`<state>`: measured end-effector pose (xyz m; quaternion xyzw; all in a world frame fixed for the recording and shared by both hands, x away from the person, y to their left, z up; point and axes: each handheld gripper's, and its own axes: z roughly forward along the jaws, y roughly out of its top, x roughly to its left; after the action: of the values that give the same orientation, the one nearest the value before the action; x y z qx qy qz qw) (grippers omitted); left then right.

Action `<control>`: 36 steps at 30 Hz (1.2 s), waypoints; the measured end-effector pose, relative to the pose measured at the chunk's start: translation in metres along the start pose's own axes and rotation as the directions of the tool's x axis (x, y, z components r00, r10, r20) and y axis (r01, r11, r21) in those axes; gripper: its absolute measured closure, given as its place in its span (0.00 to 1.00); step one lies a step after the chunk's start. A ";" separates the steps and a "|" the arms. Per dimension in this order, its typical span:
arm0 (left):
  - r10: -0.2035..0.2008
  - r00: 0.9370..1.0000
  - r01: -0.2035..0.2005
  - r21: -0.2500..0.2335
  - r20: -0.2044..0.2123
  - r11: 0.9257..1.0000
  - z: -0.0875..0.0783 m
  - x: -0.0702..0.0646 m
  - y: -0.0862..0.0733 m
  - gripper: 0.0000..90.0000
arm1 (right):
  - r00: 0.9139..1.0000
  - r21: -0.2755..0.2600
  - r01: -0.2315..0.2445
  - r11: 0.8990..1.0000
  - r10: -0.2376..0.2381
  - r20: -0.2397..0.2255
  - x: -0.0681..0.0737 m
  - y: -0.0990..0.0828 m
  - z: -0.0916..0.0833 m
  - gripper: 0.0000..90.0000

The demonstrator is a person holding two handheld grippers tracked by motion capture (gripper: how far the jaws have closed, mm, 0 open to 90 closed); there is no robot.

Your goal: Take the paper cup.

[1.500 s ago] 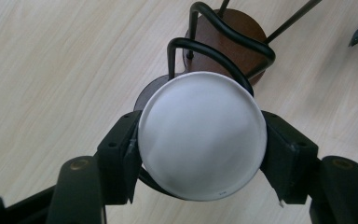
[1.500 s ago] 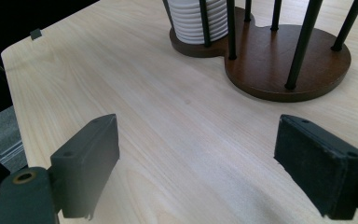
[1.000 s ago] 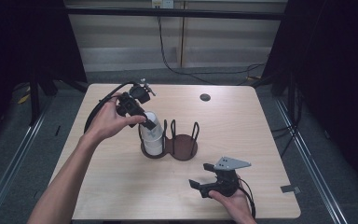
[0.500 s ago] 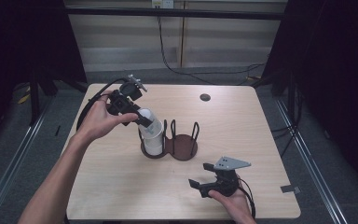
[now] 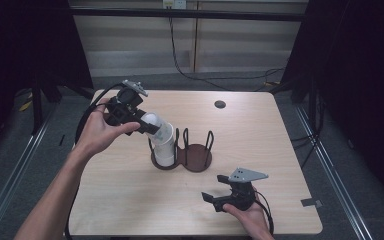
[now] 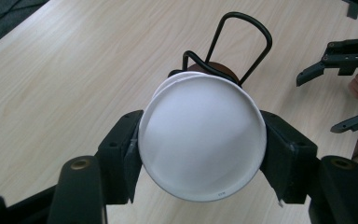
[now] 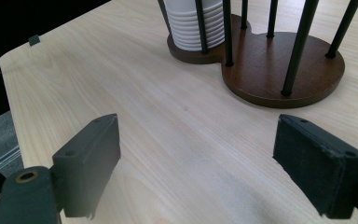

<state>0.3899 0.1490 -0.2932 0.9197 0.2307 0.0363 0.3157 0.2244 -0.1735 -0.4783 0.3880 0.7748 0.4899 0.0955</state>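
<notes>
Cups: one cup (image 6: pixel 203 140) being pinched by the left gripper (image 5: pixel 141 124), tilting above the stack (image 5: pixel 164 150) in a two-ring holder (image 5: pixel 196 159).
Right gripper (image 5: pixel 219 196): jaws spreading wide, resting on table (image 5: pixel 270 135).
Room: dark, grey floor.

A light wooden desk (image 5: pixel 280 135) carries a small dark round disc (image 5: pixel 220 104) near its far edge, while black cables (image 5: pixel 180 55) trail across the grey floor (image 5: pixel 345 165) behind.

one wooden cup holder (image 5: pixel 196 156), one stack of white cups (image 5: pixel 164 145), two claws, one table (image 5: pixel 130 200).
</notes>
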 end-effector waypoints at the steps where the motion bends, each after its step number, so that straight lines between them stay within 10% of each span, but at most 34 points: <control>1: -0.012 1.000 0.012 -0.010 0.001 1.000 0.000 -0.001 -0.001 0.41 | 1.000 0.001 0.000 1.000 0.000 0.000 0.000 0.000 0.000 0.16; 20: 0.004 1.000 -0.007 -0.127 -0.029 0.992 -0.005 -0.024 -0.037 0.41 | 1.000 0.004 -0.001 1.000 0.001 -0.006 0.001 0.000 0.003 0.15; 36: -0.013 0.999 0.020 -0.219 0.037 0.975 0.008 -0.040 -0.070 0.41 | 1.000 -0.005 -0.004 1.000 0.004 -0.005 0.000 0.001 0.002 0.15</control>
<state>0.3275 0.1753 -0.3383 0.8777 0.2272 0.0428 0.4198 0.2254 -0.1718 -0.4785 0.3882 0.7731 0.4928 0.0937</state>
